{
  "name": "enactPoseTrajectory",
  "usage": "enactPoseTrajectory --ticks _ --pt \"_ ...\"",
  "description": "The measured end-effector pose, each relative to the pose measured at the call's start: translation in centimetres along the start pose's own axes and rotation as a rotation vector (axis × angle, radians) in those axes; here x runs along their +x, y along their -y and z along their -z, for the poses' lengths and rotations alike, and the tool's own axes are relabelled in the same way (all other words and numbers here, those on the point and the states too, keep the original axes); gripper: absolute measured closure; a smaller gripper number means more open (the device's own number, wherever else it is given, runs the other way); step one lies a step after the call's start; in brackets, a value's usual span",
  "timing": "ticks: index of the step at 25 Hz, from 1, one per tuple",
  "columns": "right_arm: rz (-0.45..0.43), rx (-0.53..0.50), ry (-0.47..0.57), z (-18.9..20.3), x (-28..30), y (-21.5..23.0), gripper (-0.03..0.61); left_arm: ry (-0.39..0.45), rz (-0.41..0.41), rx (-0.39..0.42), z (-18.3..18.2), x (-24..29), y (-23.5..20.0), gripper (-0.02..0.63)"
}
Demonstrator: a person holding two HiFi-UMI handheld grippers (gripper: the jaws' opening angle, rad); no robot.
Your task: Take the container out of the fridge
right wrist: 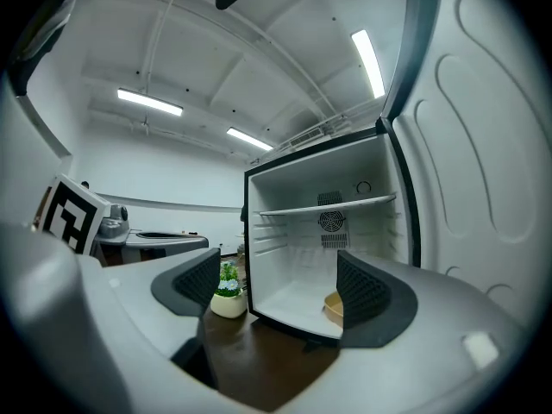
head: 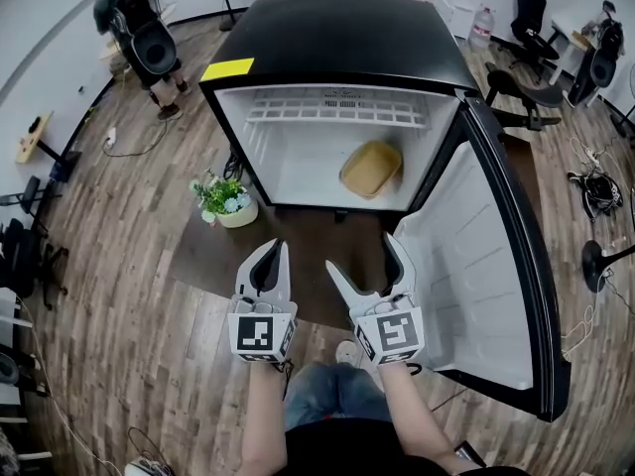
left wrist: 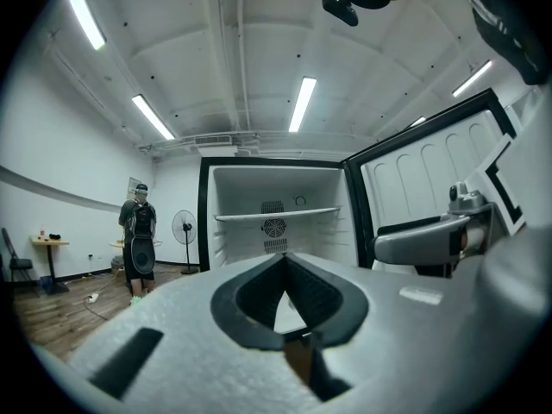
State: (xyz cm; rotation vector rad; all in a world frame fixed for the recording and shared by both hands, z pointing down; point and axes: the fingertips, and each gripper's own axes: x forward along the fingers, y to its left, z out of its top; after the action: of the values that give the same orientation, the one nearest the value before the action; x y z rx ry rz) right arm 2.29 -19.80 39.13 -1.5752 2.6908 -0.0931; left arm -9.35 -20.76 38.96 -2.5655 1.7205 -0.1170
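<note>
Nearest the person, both grippers hang in front of the open fridge (head: 337, 48) with nothing in them. The left gripper (head: 277, 253) has its jaws closed tip to tip, leaving only the small hollow between the pads. The right gripper (head: 365, 260) is spread wide, and its own view looks between the jaws straight into the cabinet. I'd say the reach has not started: the door (head: 501, 266) is swung fully out to the right, so the opening step looks done and the grasp comes next. A brown surface (head: 308, 251) lies between the grippers and the cabinet, with a small potted plant (head: 226, 198) just left of the fridge's near corner. The container (head: 371, 168) sits on the fridge floor, toward the right and back from the front lip. It is a shallow tan tub with rounded corners, and it looks empty and light. The right gripper is the better placed, so the next move likely means carrying it forward and low, under the white shelf (head: 337, 107), to close on the near rim. Far off to the left, another person (head: 139, 28) stands by the wall.
</note>
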Motion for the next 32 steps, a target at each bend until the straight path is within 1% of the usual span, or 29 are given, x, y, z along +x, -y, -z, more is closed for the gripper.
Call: enactPoseTrajectory --ticks 5,10,15,21,26,32 --pt "0.027 -0.013 -0.021 0.3 2.3 1.8 0.161 0.012 0.017 -0.016 -0.3 2.2 -0.7 0.607" --pt "0.061 -0.029 -0.071 1.3 4.5 3.1 0.161 -0.002 0.055 -0.028 0.4 4.0 -1.2 0.607" --pt "0.089 -0.074 -0.125 2.0 7.0 3.7 0.161 0.006 0.094 -0.037 0.6 6.2 -2.6 0.607" --pt "0.125 -0.13 -0.199 3.3 10.0 4.4 0.161 -0.006 0.155 -0.058 1.9 8.7 -3.2 0.607" --pt "0.134 -0.222 -0.341 5.3 12.1 5.1 0.163 -0.017 0.181 -0.082 2.8 10.9 -3.9 0.607" --pt "0.132 -0.376 -0.502 7.5 13.9 6.6 0.18 -0.011 0.204 -0.121 3.6 13.2 -4.3 0.607"
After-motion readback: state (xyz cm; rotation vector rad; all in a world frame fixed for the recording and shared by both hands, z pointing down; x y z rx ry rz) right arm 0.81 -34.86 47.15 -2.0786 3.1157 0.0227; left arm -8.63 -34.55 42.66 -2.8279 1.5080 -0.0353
